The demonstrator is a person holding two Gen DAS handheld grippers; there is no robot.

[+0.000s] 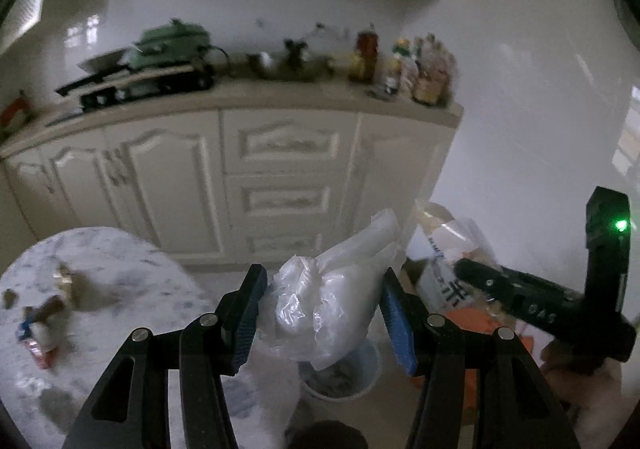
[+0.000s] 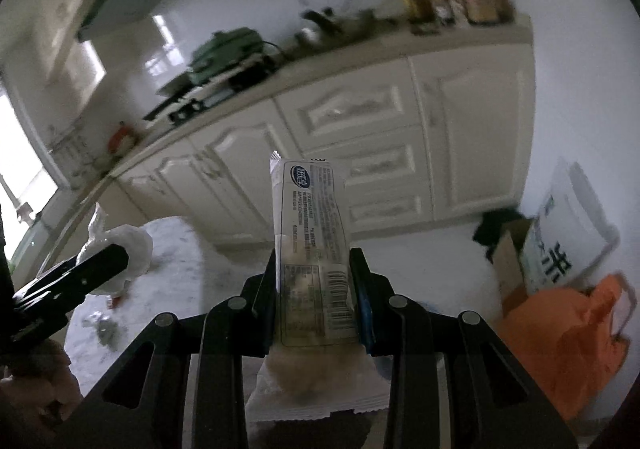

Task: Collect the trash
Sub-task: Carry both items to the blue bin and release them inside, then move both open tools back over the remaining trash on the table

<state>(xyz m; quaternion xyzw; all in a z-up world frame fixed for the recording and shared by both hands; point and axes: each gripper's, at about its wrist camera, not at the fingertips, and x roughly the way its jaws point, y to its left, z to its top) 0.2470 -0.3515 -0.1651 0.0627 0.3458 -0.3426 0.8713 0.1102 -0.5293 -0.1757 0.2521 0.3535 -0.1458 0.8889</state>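
A small trash bin [image 1: 340, 377] is seen right below the left tongs [image 1: 320, 313], nearer them than the right tongs [image 2: 316, 297]. A crumpled plastic bag [image 1: 324, 301] is clamped in the left ones, directly over the bin. A snack wrapper [image 2: 312, 249] is gripped upright, lengthwise, by the right.

Left gripper [image 1: 320, 313]: jaws partly apart, blue-faced pads [image 1: 396, 319] pressed against both sides of crumpled clear plastic bag [image 1: 324, 301]; pointing forward and downward. Right gripper [image 2: 314, 289]: jaws narrow, clamped on upright snack wrapper [image 2: 310, 245] at its lower half; pointing forward and downward, view tilted. Each gripper visible from other's camera, side by side. Person's hand [image 1: 588, 381] partly visible beneath right gripper's body.
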